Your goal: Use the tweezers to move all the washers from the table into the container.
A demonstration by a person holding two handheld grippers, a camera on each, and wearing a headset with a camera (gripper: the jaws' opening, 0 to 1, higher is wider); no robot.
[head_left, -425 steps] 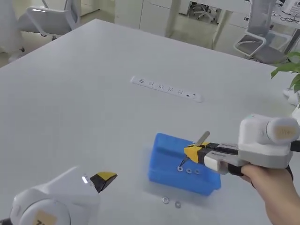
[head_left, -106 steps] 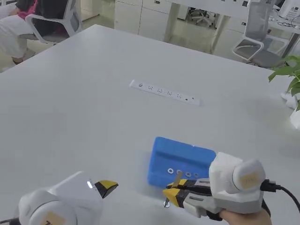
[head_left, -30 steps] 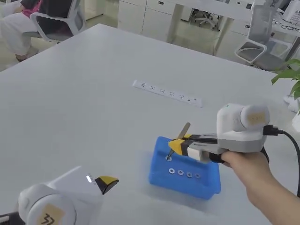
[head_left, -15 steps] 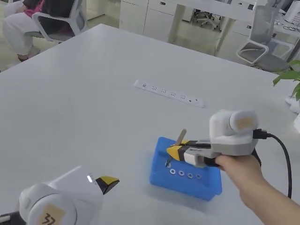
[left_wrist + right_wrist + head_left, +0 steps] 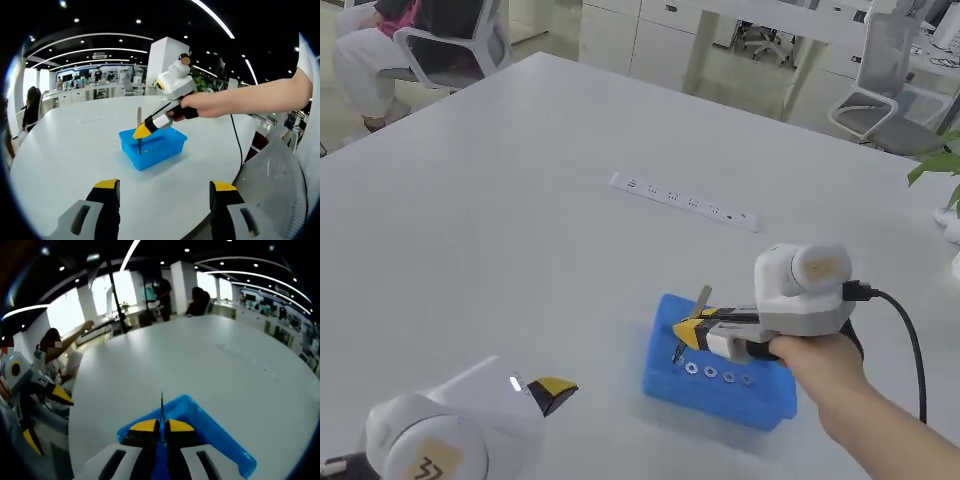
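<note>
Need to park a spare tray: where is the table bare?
The table is bare between the power strip and the left gripper, and beyond the strip to the far edge. It is crowded at the blue container, where the right gripper holds tweezers.

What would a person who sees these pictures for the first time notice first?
The blue container on the pale table stands out, with a row of washers inside. Over its left end the right gripper, jaws shut on tweezers, points their tip down into it. The left gripper hovers nearer the person, jaws wide open.
</note>
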